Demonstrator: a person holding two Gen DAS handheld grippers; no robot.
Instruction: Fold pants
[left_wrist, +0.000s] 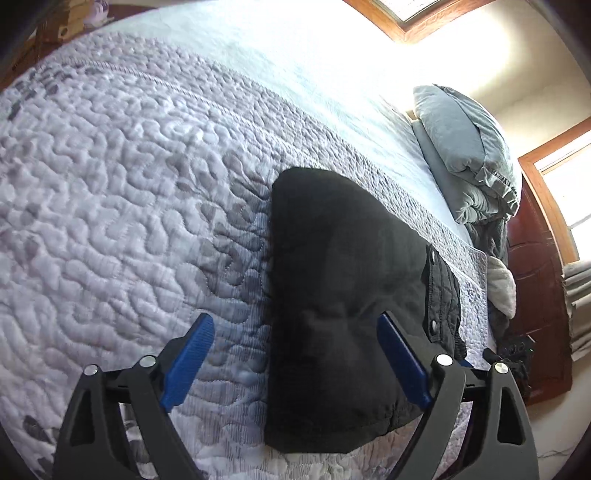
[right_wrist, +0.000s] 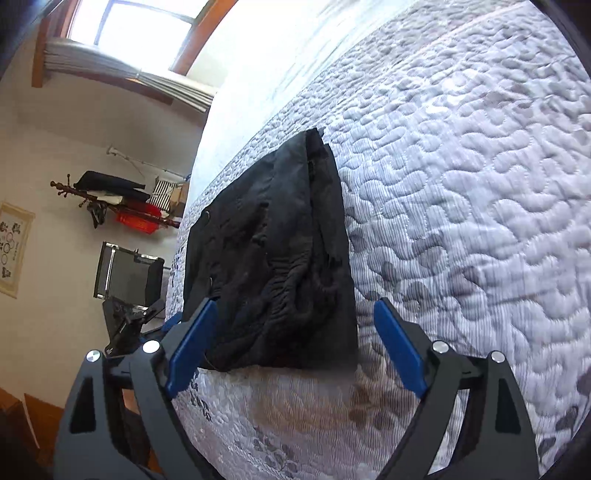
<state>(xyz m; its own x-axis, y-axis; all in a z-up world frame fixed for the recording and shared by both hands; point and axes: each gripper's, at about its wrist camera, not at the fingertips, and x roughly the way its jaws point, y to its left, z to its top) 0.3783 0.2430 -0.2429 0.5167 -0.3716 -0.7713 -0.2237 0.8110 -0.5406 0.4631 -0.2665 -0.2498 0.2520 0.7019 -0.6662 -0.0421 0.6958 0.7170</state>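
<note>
The left claw (left_wrist: 295, 354) is held wide open, and nothing is gripped between its blue fingers (left_wrist: 188, 362); the finger at 4 o'clock is seen in front of the near end of the pants (left_wrist: 343, 295), though contact cannot be judged. The right claw (right_wrist: 293, 347) is likewise spread wide and nothing is held by it; its 8 o'clock finger (right_wrist: 192, 343) overlaps the near corner of the pants (right_wrist: 273, 266) in that view.

Beyond the claws, the black pants are seen as a compact, roughly rectangular bundle lying on the quilted bedspread (left_wrist: 110, 221), close to the edge of the bed. In the left view the bundle runs from 6 o'clock up to the centre, with a snap-studded waistband edge (left_wrist: 439, 295) showing at 4 o'clock. In the right view the gathered elastic waist is seen on top.

Farther out, a grey pillow (left_wrist: 469, 155) is seen at 2 o'clock in the left view.

The folding is judged to be essentially complete: several layers are stacked and no leg is left trailing. At most, a little smoothing or squaring of the edges may remain.
</note>
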